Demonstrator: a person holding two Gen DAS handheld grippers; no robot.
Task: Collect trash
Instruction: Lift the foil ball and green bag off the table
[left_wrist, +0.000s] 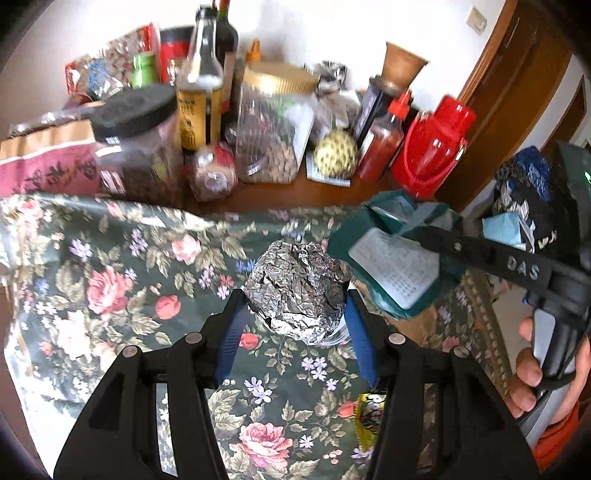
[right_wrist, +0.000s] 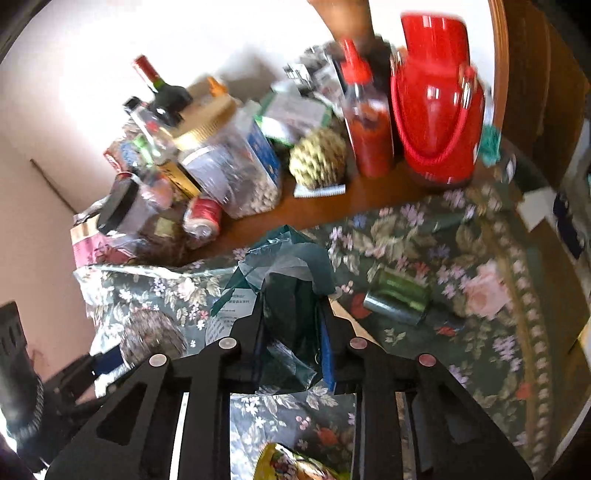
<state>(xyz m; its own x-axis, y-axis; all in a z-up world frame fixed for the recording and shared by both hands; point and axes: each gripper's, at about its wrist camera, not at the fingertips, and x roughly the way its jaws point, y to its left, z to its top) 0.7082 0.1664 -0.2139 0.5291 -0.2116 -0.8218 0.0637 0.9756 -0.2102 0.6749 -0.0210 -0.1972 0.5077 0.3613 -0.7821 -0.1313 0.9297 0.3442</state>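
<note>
A crumpled foil ball (left_wrist: 295, 280) hangs above the floral tablecloth (left_wrist: 110, 295), pinched between the blue pads of my left gripper (left_wrist: 295, 301). My right gripper (right_wrist: 291, 301) is shut on a dark green plastic wrapper (right_wrist: 295, 258) with a white printed label. In the left wrist view that wrapper (left_wrist: 391, 266) hangs just right of the foil, under a black finger (left_wrist: 480, 254) of the right gripper. The foil ball (right_wrist: 153, 336) also shows at lower left in the right wrist view. A hand (left_wrist: 535, 369) grips the right tool's handle.
A green can (right_wrist: 397, 297) lies on its side on the cloth right of the wrapper. A yellow snack wrapper (left_wrist: 371, 417) lies near the front. Jars, bottles, a red sauce bottle (left_wrist: 384, 144) and a red thermos (left_wrist: 436, 147) crowd the back against the wall.
</note>
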